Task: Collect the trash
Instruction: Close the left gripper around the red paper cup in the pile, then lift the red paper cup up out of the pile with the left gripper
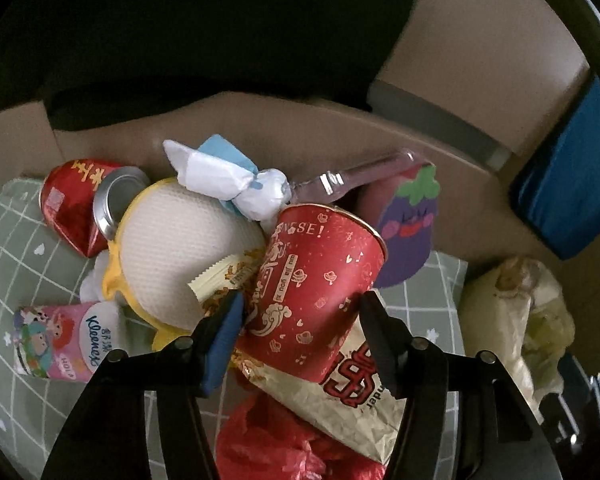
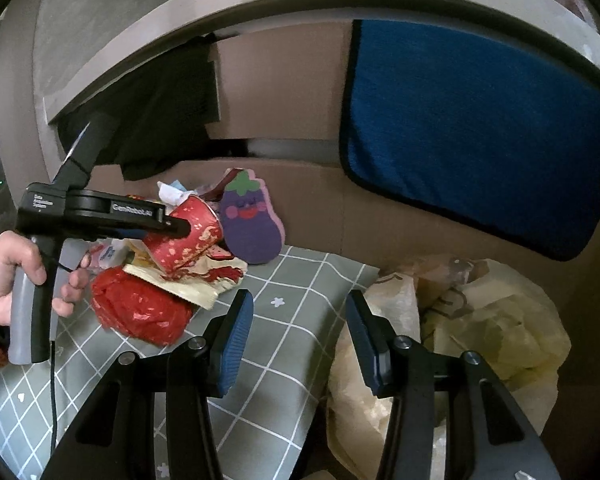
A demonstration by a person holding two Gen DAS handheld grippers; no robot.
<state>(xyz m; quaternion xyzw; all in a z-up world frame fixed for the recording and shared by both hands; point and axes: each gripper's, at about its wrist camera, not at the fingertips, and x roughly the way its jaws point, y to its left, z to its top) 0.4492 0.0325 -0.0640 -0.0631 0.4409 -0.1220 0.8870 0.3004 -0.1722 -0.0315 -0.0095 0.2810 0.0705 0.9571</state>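
Note:
A red paper cup (image 1: 316, 284) with gold print lies tilted on the trash pile. My left gripper (image 1: 302, 308) is shut on the red paper cup, one finger on each side; it also shows in the right wrist view (image 2: 188, 232). Around the cup lie a crushed red can (image 1: 80, 208), a white and yellow mask-like piece (image 1: 180, 248), crumpled white paper (image 1: 236, 184), a clear plastic bottle (image 1: 364, 176), a Kleenex pack (image 1: 60, 344), a printed wrapper (image 1: 340, 400) and red plastic (image 1: 276, 440). My right gripper (image 2: 300, 336) is open and empty above the checked cloth (image 2: 292, 320).
A yellowish plastic bag (image 2: 480, 320) sits at the right edge of the cloth. A purple eggplant sponge (image 2: 252, 224) leans on the cardboard wall (image 2: 320, 192). A blue towel (image 2: 480, 120) hangs behind. A person's hand (image 2: 16, 276) holds the left gripper.

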